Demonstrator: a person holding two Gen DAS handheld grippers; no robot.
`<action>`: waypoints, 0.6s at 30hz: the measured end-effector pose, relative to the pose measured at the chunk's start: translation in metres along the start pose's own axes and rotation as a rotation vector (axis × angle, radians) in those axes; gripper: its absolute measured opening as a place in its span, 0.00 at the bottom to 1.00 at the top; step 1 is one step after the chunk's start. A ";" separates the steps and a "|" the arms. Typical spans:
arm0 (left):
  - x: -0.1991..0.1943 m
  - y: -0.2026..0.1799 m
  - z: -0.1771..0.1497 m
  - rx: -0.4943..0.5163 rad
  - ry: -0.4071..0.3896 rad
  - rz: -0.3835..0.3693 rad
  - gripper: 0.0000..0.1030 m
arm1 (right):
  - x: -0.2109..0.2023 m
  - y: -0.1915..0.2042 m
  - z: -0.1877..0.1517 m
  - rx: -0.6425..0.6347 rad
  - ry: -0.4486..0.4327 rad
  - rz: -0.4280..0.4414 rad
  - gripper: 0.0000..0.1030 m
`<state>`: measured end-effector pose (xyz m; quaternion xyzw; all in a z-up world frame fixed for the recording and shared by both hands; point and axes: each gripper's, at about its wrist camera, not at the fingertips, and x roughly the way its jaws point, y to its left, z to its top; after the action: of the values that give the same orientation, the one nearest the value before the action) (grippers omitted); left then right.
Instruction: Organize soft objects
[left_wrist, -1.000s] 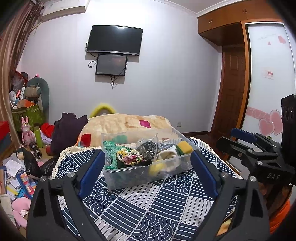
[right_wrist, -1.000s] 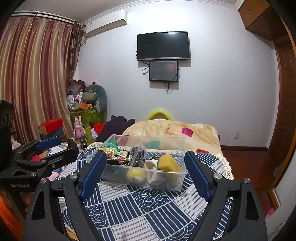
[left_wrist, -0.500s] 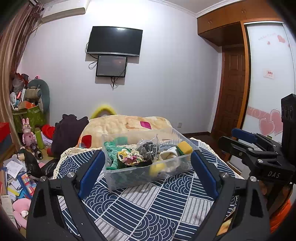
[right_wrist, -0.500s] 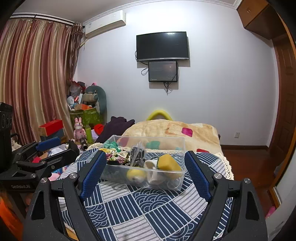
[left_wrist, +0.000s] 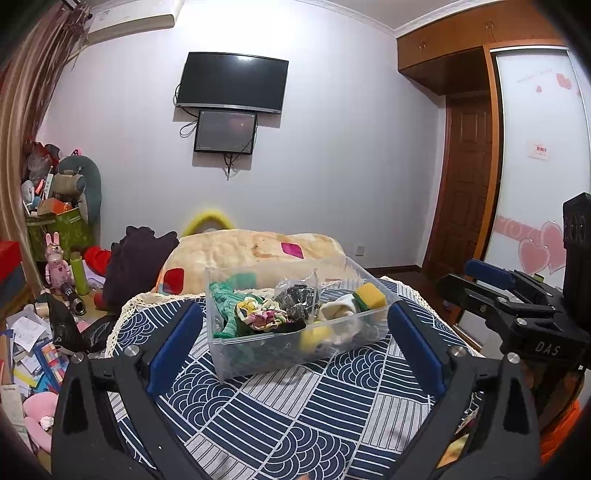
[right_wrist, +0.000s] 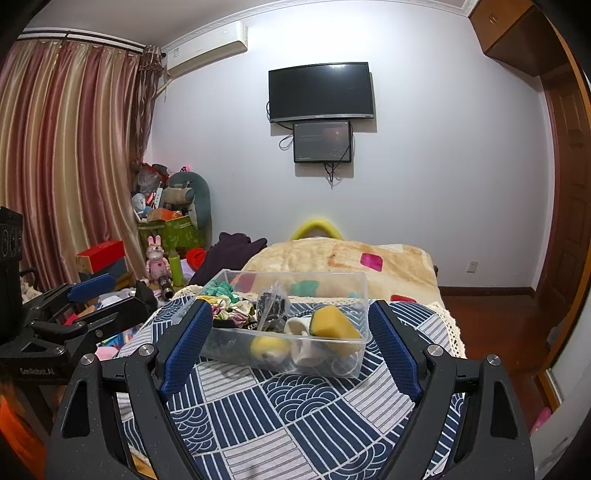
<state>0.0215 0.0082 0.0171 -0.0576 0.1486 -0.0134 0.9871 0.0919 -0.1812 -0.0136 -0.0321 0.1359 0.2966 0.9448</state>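
Bin (left_wrist: 295, 347) of clear plastic sits on the patterned surface (left_wrist: 295, 413), straight ahead of both grippers and beyond their tips, long axis running left to right. Left gripper (left_wrist: 295, 347) and right gripper (right_wrist: 288, 339) both have fingers spread wide, holding nothing. Inside lie a yellow sponge (right_wrist: 334, 323), green cloth (left_wrist: 225, 299) and scrunchies (left_wrist: 260, 314) (all heaped together). Neither gripper looks clearly nearer. Legible writing: "DAS" on the right gripper's body, "GenRobot.AI" on the left's.

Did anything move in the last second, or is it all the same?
Almost nothing moved. Both views shifted only a tiny bit. The left gripper and right gripper stay open and empty, jaws wide, short of the clear plastic bin of soft things. Nothing was grabbed or dropped; the bin stays on the blue patterned cloth.
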 end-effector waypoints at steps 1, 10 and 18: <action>0.000 0.001 0.000 -0.002 0.000 -0.003 0.99 | 0.000 0.000 0.000 0.000 0.000 0.000 0.82; 0.003 0.001 -0.001 -0.011 0.017 -0.016 0.99 | 0.000 0.002 -0.001 -0.001 0.002 0.000 0.82; 0.003 0.000 -0.002 -0.020 0.016 -0.015 0.99 | -0.001 0.004 -0.003 0.000 0.004 0.000 0.82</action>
<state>0.0235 0.0079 0.0141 -0.0683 0.1564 -0.0199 0.9851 0.0885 -0.1792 -0.0156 -0.0326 0.1378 0.2966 0.9445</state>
